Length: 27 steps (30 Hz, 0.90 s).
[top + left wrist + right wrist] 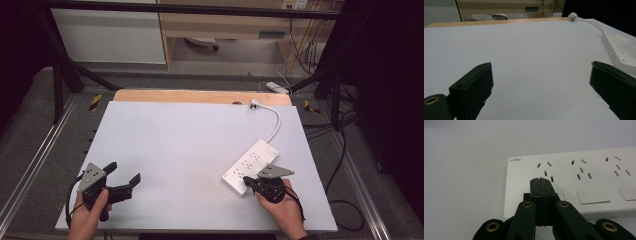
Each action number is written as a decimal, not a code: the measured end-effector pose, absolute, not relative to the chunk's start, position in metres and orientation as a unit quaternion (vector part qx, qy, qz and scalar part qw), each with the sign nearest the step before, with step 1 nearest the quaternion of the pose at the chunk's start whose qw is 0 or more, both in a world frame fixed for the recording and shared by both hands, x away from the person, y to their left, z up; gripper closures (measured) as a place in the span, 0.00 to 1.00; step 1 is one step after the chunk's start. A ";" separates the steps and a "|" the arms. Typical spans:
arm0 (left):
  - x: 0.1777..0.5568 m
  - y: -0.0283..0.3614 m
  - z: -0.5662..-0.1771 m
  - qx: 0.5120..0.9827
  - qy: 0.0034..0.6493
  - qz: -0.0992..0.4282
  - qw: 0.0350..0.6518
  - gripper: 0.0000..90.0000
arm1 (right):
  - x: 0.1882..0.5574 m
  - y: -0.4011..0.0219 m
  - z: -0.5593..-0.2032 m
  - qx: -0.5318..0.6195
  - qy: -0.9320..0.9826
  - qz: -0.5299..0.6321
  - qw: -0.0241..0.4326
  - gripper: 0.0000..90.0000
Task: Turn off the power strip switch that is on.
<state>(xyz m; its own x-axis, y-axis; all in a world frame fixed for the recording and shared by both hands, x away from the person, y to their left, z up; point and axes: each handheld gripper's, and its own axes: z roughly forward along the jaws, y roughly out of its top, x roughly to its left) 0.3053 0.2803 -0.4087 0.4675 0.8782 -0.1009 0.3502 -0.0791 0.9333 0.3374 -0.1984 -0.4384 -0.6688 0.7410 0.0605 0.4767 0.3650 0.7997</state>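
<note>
**Claw on the power strip switch**

Table [190, 150] first, from the high view. It is white and wide. The power strip [248, 165] lies in the lower right of the picture, slanted, and its white cord [276, 120] runs up to a plug [255, 104] near the far edge. The right gripper [248, 181] sits at the near end of the strip, held by a hand at the bottom right. The left gripper [125, 176] rests in the lower left, well apart from the strip.

In the left gripper view, its two black jaws stand wide apart with nothing between them. The power strip [621, 48] shows at the right edge and the plug [572, 16] in the upper right.

In the right gripper view, the right gripper [540, 180] is clenched tight with nothing inside. Its tip lies over the power strip [594, 177], in the middle of the picture, right at the first switch [561, 196], just below the first set of holes. I cannot tell if it is touching.

The step in hand looks like pushing that switch with the closed tip. The next move needs a small, straight push down on the button. The strip could slide, so the push should be gentle.
</note>
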 end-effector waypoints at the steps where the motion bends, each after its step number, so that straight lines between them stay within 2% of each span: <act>1: 0.305 0.280 -0.409 0.688 0.446 0.258 0.511 0.06 | 0.337 -0.198 -0.438 0.376 0.811 0.420 0.157 1.00; 27: 0.305 0.280 -0.409 0.688 0.448 0.259 0.509 0.06 | 0.336 -0.200 -0.440 0.374 0.808 0.427 0.156 1.00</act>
<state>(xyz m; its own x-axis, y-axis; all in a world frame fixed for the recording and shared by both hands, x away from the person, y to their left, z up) 0.3053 0.2802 -0.4089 0.4644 0.8800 -0.0998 0.3519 -0.0799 0.9326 0.3359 -0.2004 -0.4404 -0.6712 0.7383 0.0666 0.4716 0.3559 0.8068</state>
